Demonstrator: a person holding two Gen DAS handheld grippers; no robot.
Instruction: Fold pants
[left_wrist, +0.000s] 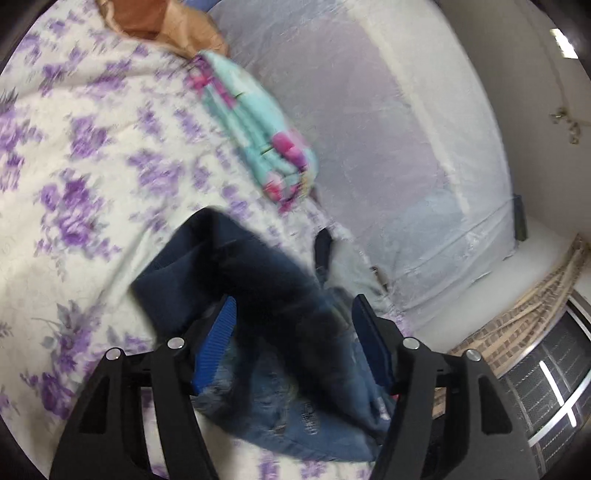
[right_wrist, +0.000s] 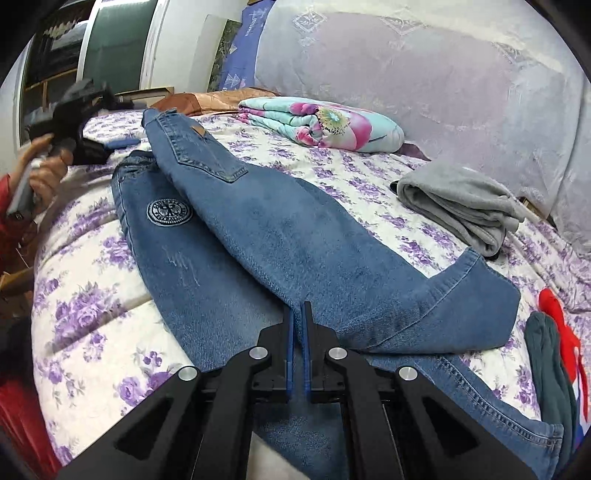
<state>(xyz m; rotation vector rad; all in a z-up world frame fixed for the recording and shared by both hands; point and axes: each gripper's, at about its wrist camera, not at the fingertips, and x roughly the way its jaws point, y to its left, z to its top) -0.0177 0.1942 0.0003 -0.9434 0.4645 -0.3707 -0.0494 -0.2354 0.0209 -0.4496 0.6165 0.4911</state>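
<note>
Left wrist view: left gripper (left_wrist: 293, 314) jaws apart, waist end of jeans (left_wrist: 280, 332) bunched between pads, not pinched; blurred.

Right wrist view: jeans (right_wrist: 295, 236) across middle of bed (right_wrist: 85, 310), one leg laid over other. Right gripper (right_wrist: 297, 317) jaws together, holding nothing, tips over fold. Judgement: lengthwise fold done; next needs grip on hem end.

A bed spread with a purple-flowered quilt (right_wrist: 92, 295) carries blue jeans (right_wrist: 258, 229) across its middle, a folded turquoise floral blanket (right_wrist: 321, 122) at the far side, folded grey cloth (right_wrist: 461, 203) to the right, and a dark green garment (right_wrist: 550, 369) near right.
</note>
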